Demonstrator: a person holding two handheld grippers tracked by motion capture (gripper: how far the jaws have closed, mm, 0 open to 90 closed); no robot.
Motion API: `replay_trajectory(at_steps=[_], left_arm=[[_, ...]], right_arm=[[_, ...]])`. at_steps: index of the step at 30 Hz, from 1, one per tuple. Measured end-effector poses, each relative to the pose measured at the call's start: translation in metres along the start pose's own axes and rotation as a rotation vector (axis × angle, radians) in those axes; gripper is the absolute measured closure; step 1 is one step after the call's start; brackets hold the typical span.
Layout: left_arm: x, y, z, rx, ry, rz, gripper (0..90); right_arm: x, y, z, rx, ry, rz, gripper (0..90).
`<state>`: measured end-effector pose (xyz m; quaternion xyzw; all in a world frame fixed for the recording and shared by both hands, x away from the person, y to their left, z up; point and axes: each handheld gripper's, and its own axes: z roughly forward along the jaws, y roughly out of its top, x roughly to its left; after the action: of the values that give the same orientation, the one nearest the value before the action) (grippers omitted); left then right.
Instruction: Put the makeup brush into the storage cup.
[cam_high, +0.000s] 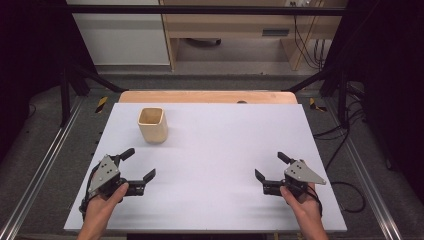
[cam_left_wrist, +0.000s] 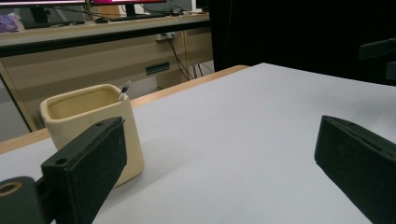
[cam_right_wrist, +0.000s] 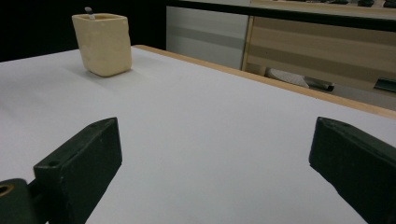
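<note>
both grippers, left (cam_high: 139, 162) and right (cam_high: 270, 165), gape empty; cream cup (cam_high: 153, 125) unlabelled

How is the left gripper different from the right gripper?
The left gripper sits at the near left of the white table, close to the cream square cup; the right gripper sits at the near right, far from the cup. The left one angles rightward, the right one leftward. Both are black, hand-held, and have open jaws holding nothing.

Right gripper (cam_right_wrist: 215, 163), jaws spread wide, sits low over white table (cam_right_wrist: 210, 126); cream cup (cam_right_wrist: 102, 44) stands far left.
</note>
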<state>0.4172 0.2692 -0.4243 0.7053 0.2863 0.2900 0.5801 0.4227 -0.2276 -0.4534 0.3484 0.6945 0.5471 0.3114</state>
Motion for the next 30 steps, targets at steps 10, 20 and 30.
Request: replay_trajectory(at_steps=[10,20,30], left_arm=[[0.009,-0.012,-0.006,-0.014,0.019,-0.013,2.0],[0.016,-0.023,-0.004,-0.025,0.039,-0.015,2.1],[0.021,-0.034,-0.002,-0.030,0.050,-0.009,2.1]], right_arm=[[0.000,-0.001,0.000,0.003,-0.001,-0.003,3.0],[0.000,-0.001,0.000,0.006,-0.004,-0.002,2.9],[-0.003,-0.002,-0.002,-0.001,-0.015,-0.013,2.9]])
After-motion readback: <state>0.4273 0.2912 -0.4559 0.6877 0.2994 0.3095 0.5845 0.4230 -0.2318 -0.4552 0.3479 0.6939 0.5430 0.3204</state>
